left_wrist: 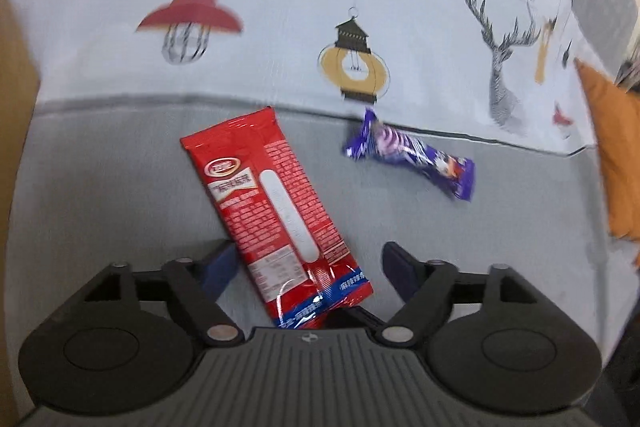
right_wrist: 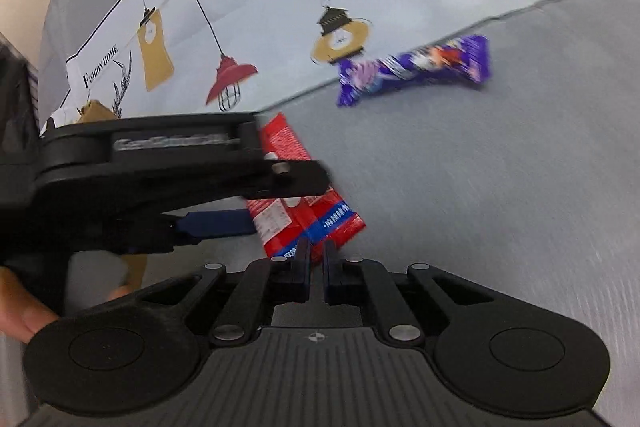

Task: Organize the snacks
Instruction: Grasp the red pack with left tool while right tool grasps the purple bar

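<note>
**Two grippers over a red snack packet on a grey cloth**

Left wrist view: the left gripper (left_wrist: 308, 267) sits low in the frame, a black plastic body with ribbed top, round hinge discs and steel pins. Its two dark blue fingers (left_wrist: 218, 269) are spread wide apart, released. Between them lies a long, flat red snack packet (left_wrist: 276, 211), glossy foil with white print and a blue band at its near end; that end reaches back to the gripper body. The left finger touches or nearly touches the packet's edge, the right finger stands clear of it. Farther off to the right lies a purple candy bar (left_wrist: 412, 153), a crinkled shiny wrapper with twisted, flared ends. Both rest on a matte grey tablecloth (left_wrist: 120, 187), finely woven; beyond a seam it turns pale, printed with lanterns, a stag and the words "Fashion home". An orange cushion (left_wrist: 616, 155) shows at the right edge.

Right wrist view: the right gripper (right_wrist: 316, 265) has its blue fingers almost together, a thin gap between them, nothing visibly in it. Their tips sit just at the blue-banded end of the red snack packet (right_wrist: 308, 215). The left gripper (right_wrist: 256, 199) enters from the left, side-on, over the packet. The purple candy bar (right_wrist: 416, 69) lies well beyond, near the seam.
</note>
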Demonstrator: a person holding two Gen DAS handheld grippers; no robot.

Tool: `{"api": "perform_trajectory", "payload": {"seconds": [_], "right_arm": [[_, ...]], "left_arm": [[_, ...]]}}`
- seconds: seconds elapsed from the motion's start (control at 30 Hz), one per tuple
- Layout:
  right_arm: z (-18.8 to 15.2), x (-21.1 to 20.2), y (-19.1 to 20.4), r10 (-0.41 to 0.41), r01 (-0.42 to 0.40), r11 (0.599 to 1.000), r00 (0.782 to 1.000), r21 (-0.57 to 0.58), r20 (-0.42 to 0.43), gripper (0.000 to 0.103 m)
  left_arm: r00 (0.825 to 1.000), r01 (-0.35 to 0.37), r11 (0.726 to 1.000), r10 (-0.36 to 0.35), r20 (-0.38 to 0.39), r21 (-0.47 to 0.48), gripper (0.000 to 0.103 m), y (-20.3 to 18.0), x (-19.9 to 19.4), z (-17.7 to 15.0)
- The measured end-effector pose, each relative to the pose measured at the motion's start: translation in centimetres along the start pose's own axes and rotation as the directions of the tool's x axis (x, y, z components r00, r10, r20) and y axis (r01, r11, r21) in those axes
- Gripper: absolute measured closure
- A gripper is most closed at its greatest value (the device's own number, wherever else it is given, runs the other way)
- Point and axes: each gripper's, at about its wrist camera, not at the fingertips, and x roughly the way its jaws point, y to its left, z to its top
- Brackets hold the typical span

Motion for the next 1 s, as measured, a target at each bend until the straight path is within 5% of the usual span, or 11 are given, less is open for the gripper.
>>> {"api": "perform_trajectory", "payload": {"seconds": [0.13, 0.23, 0.33, 0.4, 0.6, 0.73, 0.77, 0.8, 0.83, 1.0], "right_arm": [[2.4, 1.3, -0.1, -0.011, 0.009, 0.998, 1.0, -0.056, -0.02, 0.096], [4.0, 0.5, -2.2, -0.065, 0.065, 0.998, 0.998, 0.016, 0.023, 0.091], [5.3, -0.4, -4.1, -0.137, 0.133, 0.99, 0.986, 0.052, 0.098, 0.06], [6.3, -0.7, -4.5, -0.171, 0.168, 0.985, 0.973, 0.032, 0.152, 0.027], [8.4, 1.5, -6.7, -0.084, 0.061, 0.989, 0.982, 0.133, 0.171, 0.016], [9.4, 3.1, -6.1, -0.095, 0.073, 0.99, 0.977, 0.117, 0.193, 0.023], [9.6, 3.4, -5.6, -0.13, 0.116, 0.99, 0.973, 0.083, 0.193, 0.045], [9.8, 3.8, -4.9, -0.178, 0.172, 0.984, 0.965, 0.046, 0.195, 0.079], [9.9, 4.0, -4.6, -0.208, 0.208, 0.978, 0.958, 0.023, 0.196, 0.082], [9.7, 3.1, -5.0, -0.144, 0.128, 0.988, 0.966, 0.088, 0.216, 0.089]], "left_arm": [[0.996, -0.088, 0.992, 0.084, 0.038, 0.093, 0.017, -0.3, 1.4, 1.7], [0.992, -0.119, 0.987, 0.114, 0.053, 0.105, 0.017, 0.3, 1.8, 2.9], [0.987, -0.148, 0.978, 0.138, 0.077, 0.148, 0.023, 0.6, 2.0, 3.3], [0.986, -0.155, 0.972, 0.141, 0.087, 0.176, 0.027, 0.5, 2.0, 3.1], [0.987, -0.155, 0.969, 0.141, 0.082, 0.195, 0.044, 1.0, 0.9, 2.6], [0.988, -0.149, 0.969, 0.138, 0.068, 0.199, 0.045, 1.5, 0.4, 2.0], [0.988, -0.15, 0.968, 0.139, 0.066, 0.2, 0.045, 1.5, 0.4, 1.9], [0.988, -0.149, 0.969, 0.139, 0.063, 0.197, 0.045, 1.6, 0.2, 1.8], [0.989, -0.148, 0.97, 0.139, 0.059, 0.194, 0.045, 1.6, 0.2, 1.8], [0.995, -0.099, 0.977, 0.091, 0.047, 0.187, 0.053, 1.5, -1.7, 1.4]]}}
